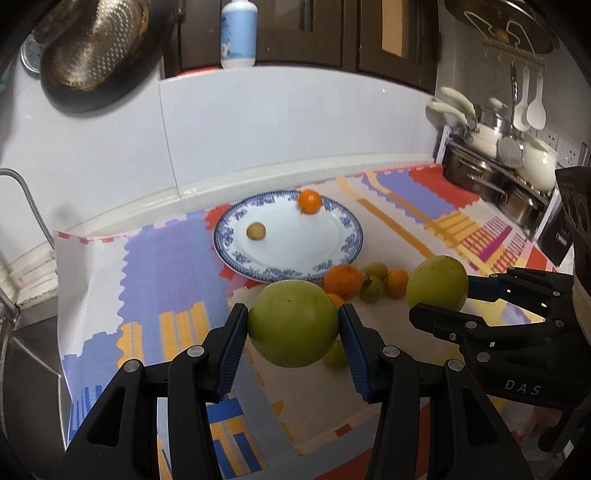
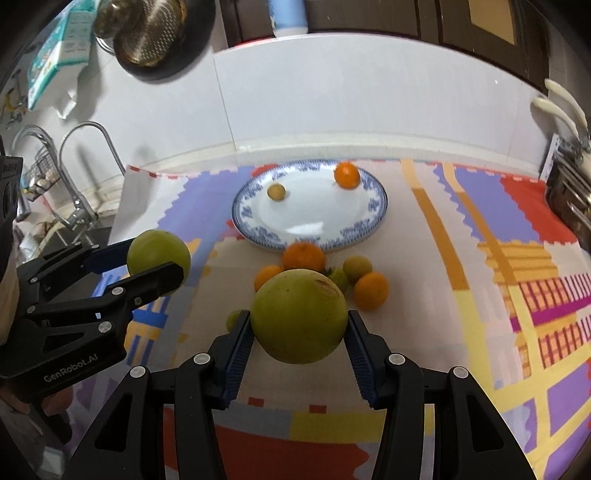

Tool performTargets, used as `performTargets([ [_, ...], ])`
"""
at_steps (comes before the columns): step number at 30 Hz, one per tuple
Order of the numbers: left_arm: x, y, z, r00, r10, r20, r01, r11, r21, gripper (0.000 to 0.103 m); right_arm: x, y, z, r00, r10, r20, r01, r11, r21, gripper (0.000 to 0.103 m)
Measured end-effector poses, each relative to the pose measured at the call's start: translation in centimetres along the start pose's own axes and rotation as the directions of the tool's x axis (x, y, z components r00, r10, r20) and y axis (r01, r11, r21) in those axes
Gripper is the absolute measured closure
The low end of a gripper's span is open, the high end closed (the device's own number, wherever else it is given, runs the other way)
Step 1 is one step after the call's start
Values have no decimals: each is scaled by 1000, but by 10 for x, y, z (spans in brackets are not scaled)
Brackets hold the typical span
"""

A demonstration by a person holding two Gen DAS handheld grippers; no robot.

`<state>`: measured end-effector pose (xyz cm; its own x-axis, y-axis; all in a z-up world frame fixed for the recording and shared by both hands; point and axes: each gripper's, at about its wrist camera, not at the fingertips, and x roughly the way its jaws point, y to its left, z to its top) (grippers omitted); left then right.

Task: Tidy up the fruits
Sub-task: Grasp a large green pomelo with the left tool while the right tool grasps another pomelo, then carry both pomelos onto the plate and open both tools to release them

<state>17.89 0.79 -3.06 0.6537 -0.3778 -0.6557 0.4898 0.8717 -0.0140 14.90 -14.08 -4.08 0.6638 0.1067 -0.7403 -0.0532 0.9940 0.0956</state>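
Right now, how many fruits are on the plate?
2: a small orange at the far right rim of the blue-patterned plate and a small yellowish fruit on its left side.

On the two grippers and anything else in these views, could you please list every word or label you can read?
"DAS" on the right gripper body, left wrist view.
"GenRobot.AI" on the left gripper body, right wrist view.
Print on the blue-and-white bottle and the teal box is too blurred to read.

Left gripper (image 1: 293,325) raised, jaws clamped on load; right gripper (image 2: 299,325) alongside, level, jaws likewise clamped.
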Motion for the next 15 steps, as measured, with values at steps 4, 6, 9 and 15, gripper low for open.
performTargets([
  [4,-9,-5,8,999,20,31,-19,1000,-17,53,-11,-2,9,999,14,39,-13,999,-29,52],
  [6,-13,-8,13,998,31,48,-30,999,-22,53,-14,-3,15,998,21,56,-18,999,-43,52],
  [9,-16,-10,19,997,46,63,-44,998,-34,53,-18,-7,25,996,28,79,-24,998,-59,52],
  [15,-12,-12,38,993,77,88,-72,996,-55,53,-19,-16,49,992,44,116,-35,996,-77,52],
])
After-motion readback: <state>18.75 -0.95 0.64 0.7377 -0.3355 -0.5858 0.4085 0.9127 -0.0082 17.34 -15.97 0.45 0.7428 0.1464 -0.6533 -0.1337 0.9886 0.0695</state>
